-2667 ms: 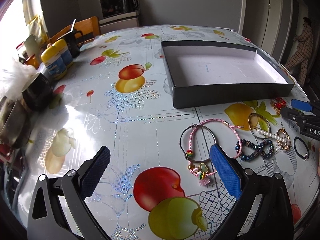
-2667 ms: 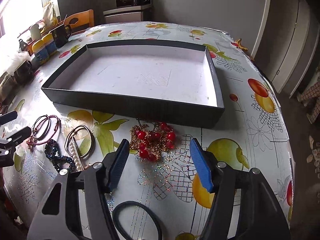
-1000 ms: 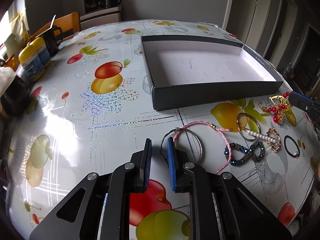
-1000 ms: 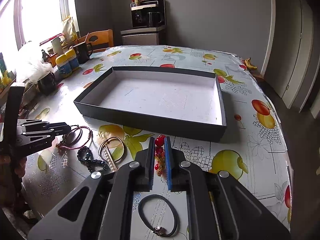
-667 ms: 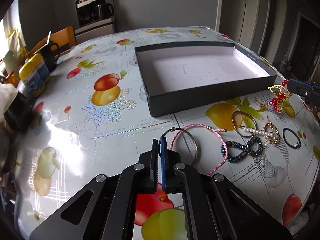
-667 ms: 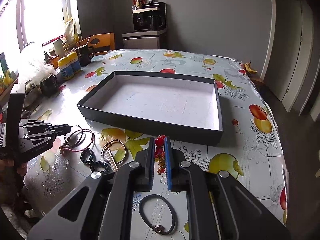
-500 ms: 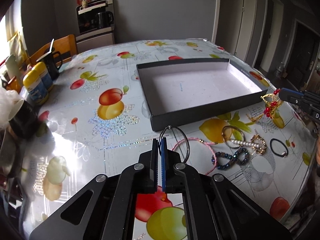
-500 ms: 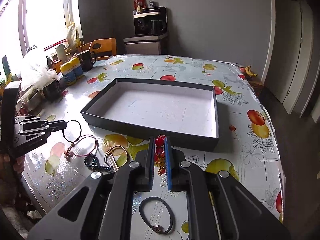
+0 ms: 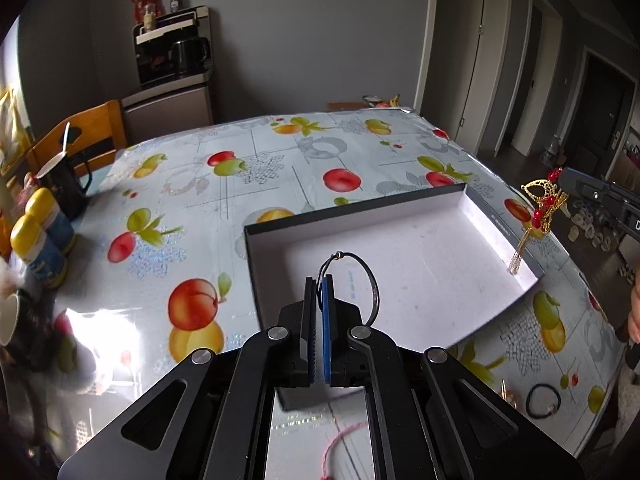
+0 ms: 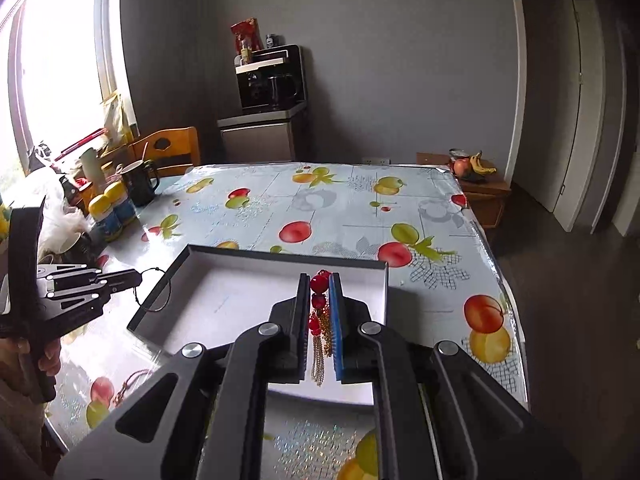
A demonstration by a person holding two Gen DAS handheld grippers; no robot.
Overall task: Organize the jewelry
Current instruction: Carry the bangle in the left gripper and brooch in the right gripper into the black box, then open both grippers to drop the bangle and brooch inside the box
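Jewelry is up off the table in both my grippers: the left gripper (image 9: pixel 319 280) is clamped on a thin wire bangle (image 9: pixel 362 276), the right gripper (image 10: pixel 319 280) on a red-beaded gold ornament (image 10: pixel 319 312), both above the near part of the box (image 9: pixel 496 224). I'd lower each well inside, apart, before letting go, so the tassel doesn't tangle. A hair tie (image 9: pixel 542 400) waits on the table (image 9: pixel 280 168).
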